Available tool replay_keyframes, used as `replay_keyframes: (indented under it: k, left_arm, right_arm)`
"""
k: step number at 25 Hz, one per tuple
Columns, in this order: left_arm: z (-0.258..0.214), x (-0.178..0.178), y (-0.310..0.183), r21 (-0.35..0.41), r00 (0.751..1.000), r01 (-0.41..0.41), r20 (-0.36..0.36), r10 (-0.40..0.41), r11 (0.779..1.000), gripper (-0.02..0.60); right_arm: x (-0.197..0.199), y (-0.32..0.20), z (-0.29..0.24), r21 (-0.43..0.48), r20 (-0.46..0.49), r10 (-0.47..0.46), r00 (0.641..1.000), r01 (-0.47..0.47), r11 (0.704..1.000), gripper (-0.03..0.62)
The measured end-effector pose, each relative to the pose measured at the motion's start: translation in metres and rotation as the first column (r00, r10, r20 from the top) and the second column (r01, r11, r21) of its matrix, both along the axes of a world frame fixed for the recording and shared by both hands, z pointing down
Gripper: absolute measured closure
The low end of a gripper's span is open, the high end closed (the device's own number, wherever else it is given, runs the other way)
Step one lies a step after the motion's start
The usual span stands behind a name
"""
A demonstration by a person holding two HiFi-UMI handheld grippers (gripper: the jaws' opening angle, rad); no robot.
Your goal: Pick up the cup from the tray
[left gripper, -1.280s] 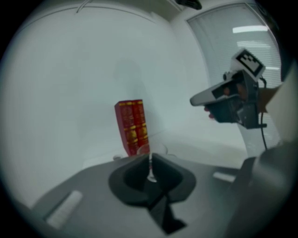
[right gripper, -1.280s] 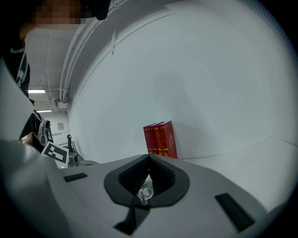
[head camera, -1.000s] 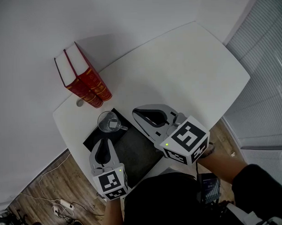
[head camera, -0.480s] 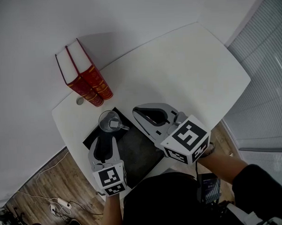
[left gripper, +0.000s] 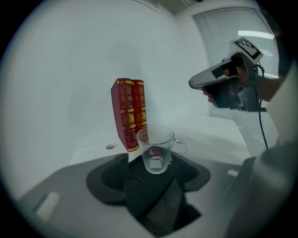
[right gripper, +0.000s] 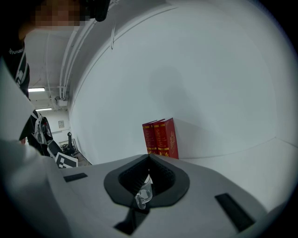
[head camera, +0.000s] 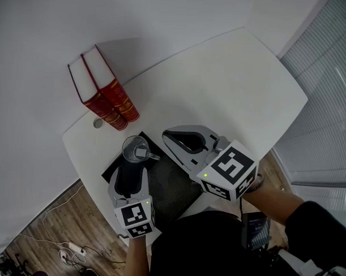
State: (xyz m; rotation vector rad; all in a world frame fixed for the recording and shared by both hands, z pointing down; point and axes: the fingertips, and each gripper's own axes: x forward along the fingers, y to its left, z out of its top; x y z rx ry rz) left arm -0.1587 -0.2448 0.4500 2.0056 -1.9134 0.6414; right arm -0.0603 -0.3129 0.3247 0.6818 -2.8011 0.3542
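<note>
The left tool (head camera: 130, 173) has just been spreading its jaws. They stand partly apart and empty, aimed low at the cup (head camera: 136, 149) just ahead, probably to straddle it. The cup stands upright at the far corner of the tray (head camera: 162, 179), with its handle toward the right tool (head camera: 165, 135), which hangs closed and empty over the tray. The cup is clear, smooth glass, likely slippery. The tray is flat matte black. Two red hardback books (head camera: 103, 96) stand behind on the glossy white worktop (head camera: 233, 87).
</note>
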Motion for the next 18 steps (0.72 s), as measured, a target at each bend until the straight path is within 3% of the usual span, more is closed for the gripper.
replay_keyframes:
  k: [8,14,18]
  left_arm:
    - [0.004,0.004,-0.005,0.024,0.999,-0.043,-0.03,0.044,0.999,0.209]
    - [0.005,0.008,-0.015,0.09,0.991,-0.081,-0.094,0.09,0.993,0.051]
    - [0.008,0.008,-0.019,0.101,0.99,-0.095,-0.094,0.104,0.99,0.013]
  right_arm:
    - [-0.005,-0.002,0.0,-0.002,-0.011,-0.006,1.0,0.006,1.0,0.58]
    - [-0.008,-0.004,0.005,-0.007,-0.021,0.0,1.0,0.0,1.0,0.58]
    - [-0.01,-0.004,0.004,-0.004,-0.026,-0.001,1.0,0.0,1.0,0.581]
